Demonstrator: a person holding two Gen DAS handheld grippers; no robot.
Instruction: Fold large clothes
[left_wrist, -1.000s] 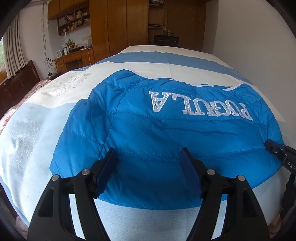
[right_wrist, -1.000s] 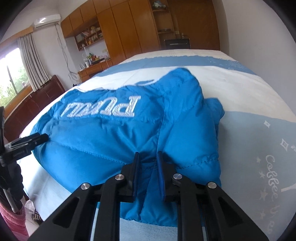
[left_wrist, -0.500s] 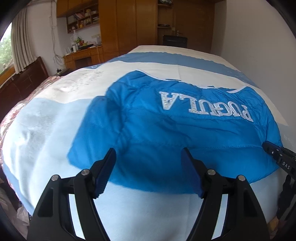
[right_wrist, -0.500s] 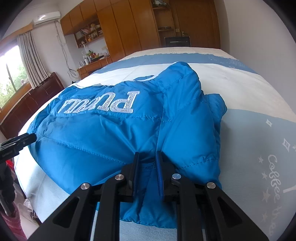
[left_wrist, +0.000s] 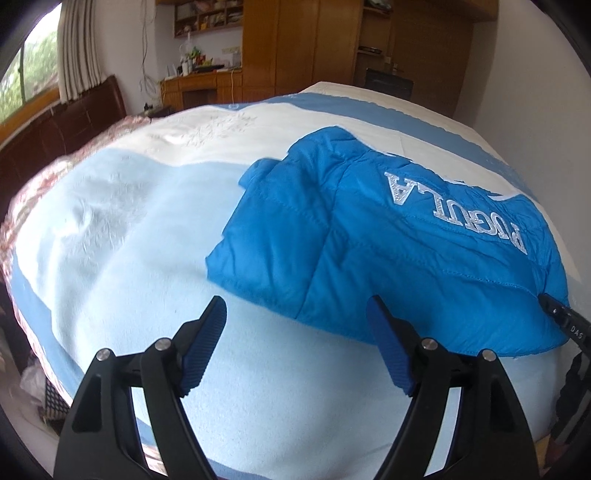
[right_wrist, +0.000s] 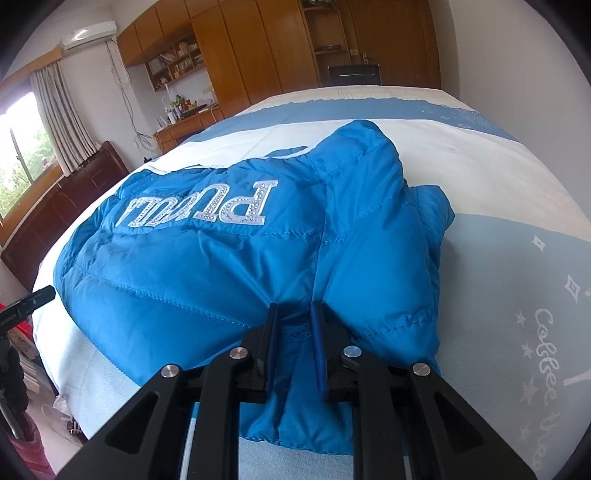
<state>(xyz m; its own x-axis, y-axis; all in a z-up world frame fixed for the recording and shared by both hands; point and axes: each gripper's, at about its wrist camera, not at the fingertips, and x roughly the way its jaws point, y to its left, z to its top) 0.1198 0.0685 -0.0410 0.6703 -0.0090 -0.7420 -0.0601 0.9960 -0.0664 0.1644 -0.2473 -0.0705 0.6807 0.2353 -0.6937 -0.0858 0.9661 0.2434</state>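
A blue quilted jacket (left_wrist: 388, 254) with silver lettering lies back-up on the bed. It also fills the right wrist view (right_wrist: 229, 266). My left gripper (left_wrist: 297, 321) is open and empty, over the pale sheet just off the jacket's left near edge. My right gripper (right_wrist: 293, 314) is shut on the jacket's near hem, where a fold of blue fabric bunches between the fingers. The right gripper's tip shows at the right edge of the left wrist view (left_wrist: 565, 319), and the left gripper's tip shows at the left edge of the right wrist view (right_wrist: 29, 301).
The bed (left_wrist: 122, 229) has a light blue and white cover with a pink patterned edge at the left. A dark wooden headboard (right_wrist: 74, 192), desk and wooden wardrobes (right_wrist: 273, 55) stand behind. A white wall runs along the right side.
My left gripper has swung left and off the jacket, now over bare sheet. My right gripper has stayed shut on the hem and hardly moved.
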